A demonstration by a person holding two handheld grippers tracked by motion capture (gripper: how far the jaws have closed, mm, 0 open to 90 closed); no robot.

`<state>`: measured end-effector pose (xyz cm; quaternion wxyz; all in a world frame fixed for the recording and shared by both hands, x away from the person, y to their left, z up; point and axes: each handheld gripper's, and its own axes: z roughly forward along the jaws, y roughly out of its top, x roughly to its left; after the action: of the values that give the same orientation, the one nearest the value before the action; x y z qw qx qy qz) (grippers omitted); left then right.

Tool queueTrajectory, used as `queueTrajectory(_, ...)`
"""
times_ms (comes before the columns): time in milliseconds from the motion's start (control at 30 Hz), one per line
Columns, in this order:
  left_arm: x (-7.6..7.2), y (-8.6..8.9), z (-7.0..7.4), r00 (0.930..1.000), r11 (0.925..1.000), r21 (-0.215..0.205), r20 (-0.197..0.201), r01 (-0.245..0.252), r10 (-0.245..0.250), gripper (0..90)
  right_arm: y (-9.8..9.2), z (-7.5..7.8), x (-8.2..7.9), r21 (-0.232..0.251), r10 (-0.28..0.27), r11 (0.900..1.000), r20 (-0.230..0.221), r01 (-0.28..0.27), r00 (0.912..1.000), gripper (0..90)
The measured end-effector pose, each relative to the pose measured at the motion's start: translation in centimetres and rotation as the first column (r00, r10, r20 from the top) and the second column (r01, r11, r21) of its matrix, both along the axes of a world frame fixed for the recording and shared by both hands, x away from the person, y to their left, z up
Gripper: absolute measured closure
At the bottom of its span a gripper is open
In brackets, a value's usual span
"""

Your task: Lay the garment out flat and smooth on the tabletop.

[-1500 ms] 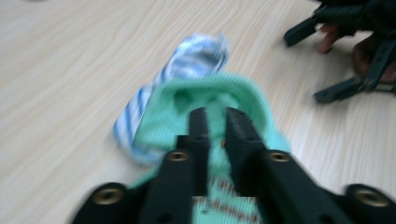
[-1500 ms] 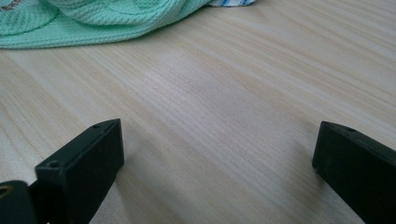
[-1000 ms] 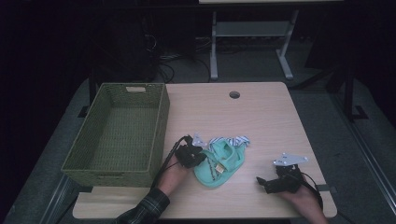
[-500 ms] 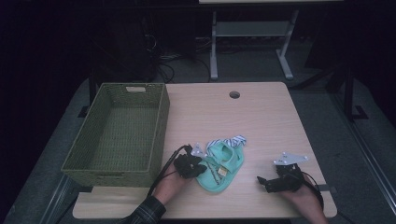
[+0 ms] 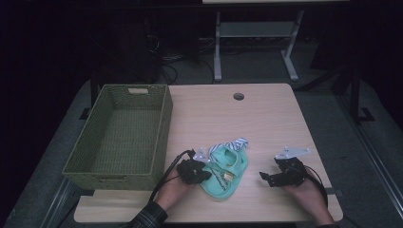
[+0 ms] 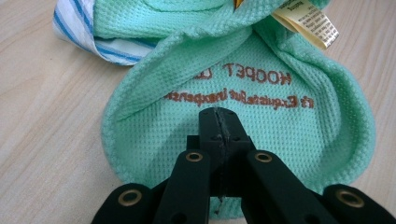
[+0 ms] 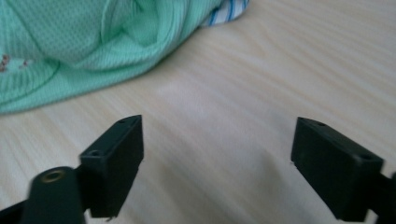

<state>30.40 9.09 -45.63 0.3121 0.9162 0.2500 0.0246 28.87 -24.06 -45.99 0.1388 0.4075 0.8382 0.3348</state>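
From the high view, a green cloth (image 5: 227, 172) lies on the wooden table (image 5: 237, 123), near the front edge and just to the right of the woven basket (image 5: 121, 135). A bit of blue and white striped cloth (image 5: 236, 142) peeks out at its far end. The left gripper (image 5: 205, 175) sits at the left side of the green cloth, and the right gripper (image 5: 262, 176) rests on the table to the right of it, with bare wood between them. The high view is too small to show how the jaws stand. The left gripper view tells more: the left gripper (image 6: 218, 114) has its jaws pressed together, with the tips down on the green cloth (image 6: 243, 126); whether they pinch a fold of it cannot be told. That view also shows brown stitched letters (image 6: 238, 91) and a yellow tag (image 6: 306, 21) on the cloth. The right gripper view shows the right gripper (image 7: 217, 140) with its jaws spread wide; they have just been closing a little, and only bare table is between them. The green cloth (image 7: 79, 46) lies farther off, up in the left of that view.
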Motion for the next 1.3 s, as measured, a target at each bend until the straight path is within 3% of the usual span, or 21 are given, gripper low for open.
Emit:
queueTrajectory(100,0.1,0.0,-0.1,0.9999,0.9999,-0.011,-0.011,-0.004,0.004,89.3,0.3,0.7,0.7,0.008,0.004,1.000,0.006,-0.004,1.0000,23.1)
queueTrajectory(367,0.2,0.1,-0.1,0.9997,0.9997,-0.020,-0.021,-0.009,0.009,89.3,0.9,2.1,2.9,0.062,0.019,0.998,0.019,-0.020,0.9996,45.7)
queueTrajectory(700,0.2,0.1,-0.1,0.9998,0.9998,-0.020,-0.020,-0.009,0.009,89.4,2.5,2.4,5.9,0.095,0.063,0.993,0.000,-0.062,0.9980,63.3)
queueTrajectory(967,0.1,-0.1,0.0,0.9999,0.9999,-0.008,-0.013,-0.008,0.008,89.4,3.9,1.7,7.9,0.114,0.071,0.991,-0.013,-0.070,0.9974,67.5)
queueTrajectory(1300,0.0,-0.2,0.0,1.0000,1.0000,0.000,-0.005,-0.006,0.006,89.4,5.3,0.3,8.8,0.112,0.081,0.991,-0.040,-0.076,0.9959,69.8)
